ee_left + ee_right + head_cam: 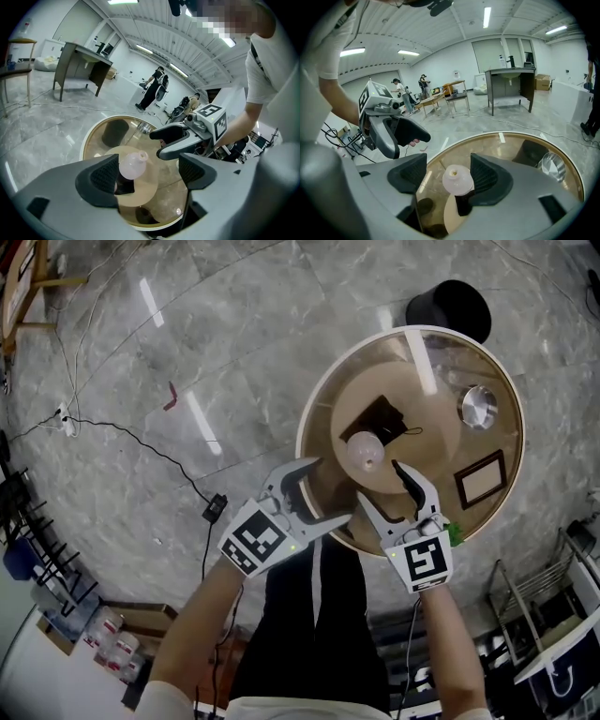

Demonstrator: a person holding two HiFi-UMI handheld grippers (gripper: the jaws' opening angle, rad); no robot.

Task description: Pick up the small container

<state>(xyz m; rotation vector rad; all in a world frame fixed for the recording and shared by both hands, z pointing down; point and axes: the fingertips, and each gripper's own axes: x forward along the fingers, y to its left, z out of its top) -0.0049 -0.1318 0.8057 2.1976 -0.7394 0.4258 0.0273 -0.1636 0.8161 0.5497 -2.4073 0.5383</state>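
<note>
Two grippers hover at the near edge of the round glass tabletop (317, 395): the left gripper (328, 491) and the right gripper (378, 480), each with jaws spread wide and nothing clamped. The small container (366, 452), a pale pink bulb with a narrow neck, stands upright near the tabletop's middle, just beyond their tips, untouched. A metal cup (478, 406) sits toward the far right edge, and a dark picture frame (481, 478) lies near the right edge.

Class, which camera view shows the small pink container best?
The right gripper view: the small pink container sits large, its neck opening visible. The left gripper view shows its side; the head view, a pale blob.
</note>
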